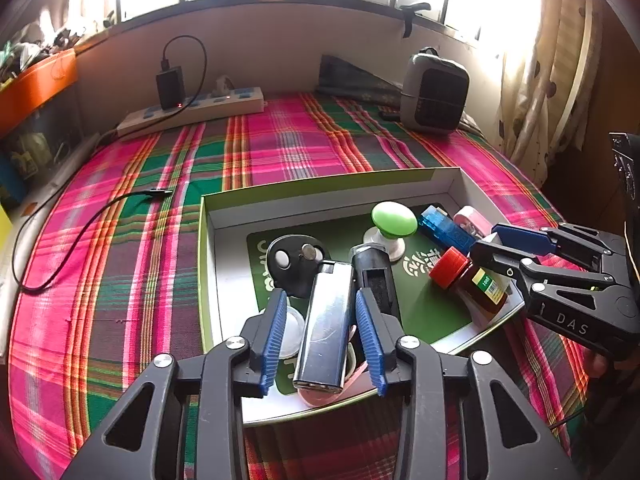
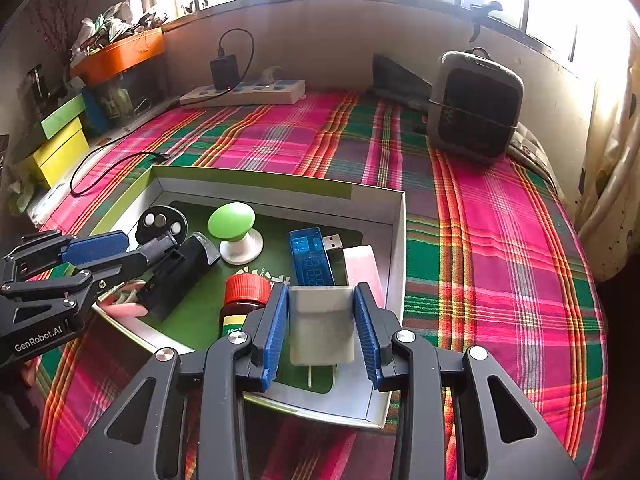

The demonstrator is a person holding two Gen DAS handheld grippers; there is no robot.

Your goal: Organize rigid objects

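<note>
Left wrist view: the left gripper (image 1: pixel 322 322) points steeply down over the near end of a shallow cardboard box (image 1: pixel 208 248) that sits on a pink-and-green plaid cloth (image 1: pixel 132 208). Its blue pads (image 1: pixel 276 336) stand apart, with a silver lighter (image 1: pixel 326 324) lying lengthwise between them; a gap shows on each side, so the pads are not pressing on it. The lighter rests in the box beside a black rectangular holder (image 1: pixel 374 276), a black round disc (image 1: pixel 296 260), a green-topped knob (image 1: pixel 394 220), a blue USB stick (image 1: pixel 444 228) and a red-capped brown bottle (image 1: pixel 472 280). The right gripper (image 1: pixel 486 240) reaches in from the right edge, over the box's right side.

Right wrist view: the right gripper (image 2: pixel 322 326) also tilts down, over the box's near right corner. Its pads are clamped on a white plug adapter (image 2: pixel 322 326), both faces touching its sides, prongs pointing back toward the camera. The bottle (image 2: pixel 244 300) lies just left of it and the USB stick (image 2: pixel 312 258) beyond. The left gripper (image 2: pixel 108 252) enters from the left edge, above the black holder (image 2: pixel 176 268). A power strip (image 2: pixel 244 94) and a grey heater (image 2: pixel 476 108) stand at the far wall.
</note>
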